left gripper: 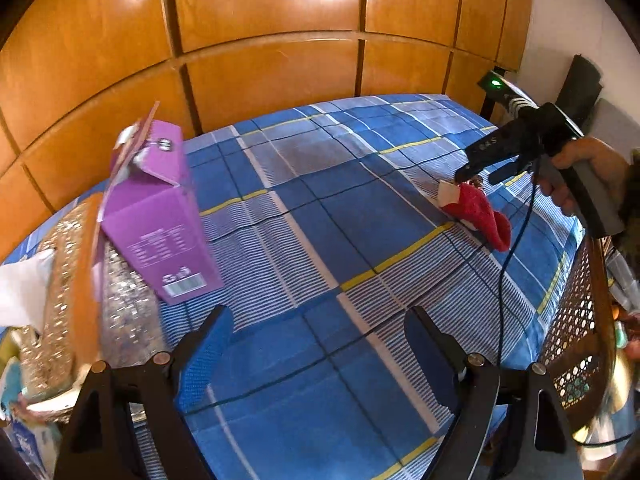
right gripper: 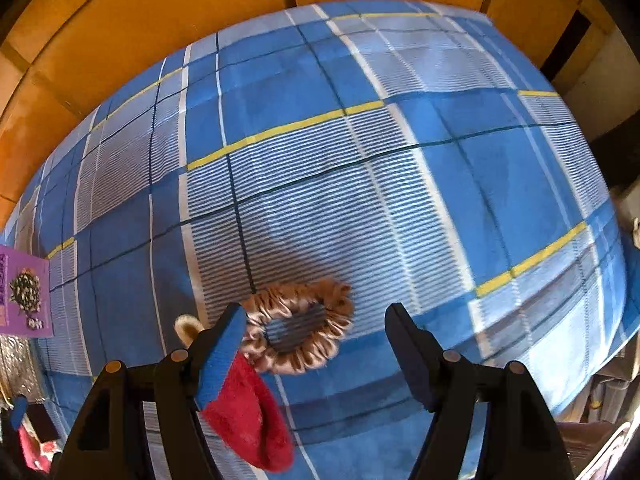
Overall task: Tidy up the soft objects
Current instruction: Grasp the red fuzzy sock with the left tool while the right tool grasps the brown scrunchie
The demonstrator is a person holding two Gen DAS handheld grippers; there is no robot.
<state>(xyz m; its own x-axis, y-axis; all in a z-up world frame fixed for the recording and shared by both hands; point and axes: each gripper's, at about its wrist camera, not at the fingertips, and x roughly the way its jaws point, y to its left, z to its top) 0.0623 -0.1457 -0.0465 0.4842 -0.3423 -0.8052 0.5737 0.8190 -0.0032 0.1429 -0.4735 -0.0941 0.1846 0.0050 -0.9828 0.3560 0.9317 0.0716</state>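
**Right gripper over the red plush, scrunchie lying loose beside it**

We are on a bed (left gripper: 320,240) covered in blue plaid, working at gathering the soft things. Our right gripper (right gripper: 316,344) hangs with its jaws spread wide over the bed's near right edge. A red plush piece (right gripper: 248,412) lies against the blue pad of its left finger, and from the left wrist view the same red plush (left gripper: 480,212) sits under the gripper's tip; whether it is hooked on that finger or merely lying on the bedspread below, we cannot tell from these views. Just beyond it a tan satin scrunchie (right gripper: 298,326) lies flat on the bedspread, touching the plush. Our left gripper (left gripper: 320,344) is also spread open and holds nothing, above the near middle of the bed.

At the bed's left edge stands a purple carton (left gripper: 160,216), tilted, with its top flaps open, beside a glittery basket (left gripper: 68,280).

We judge the step in hand to be picking up the plush. The next move calls for centring the jaws over the soft body, closing on it, then carrying it toward the left edge.
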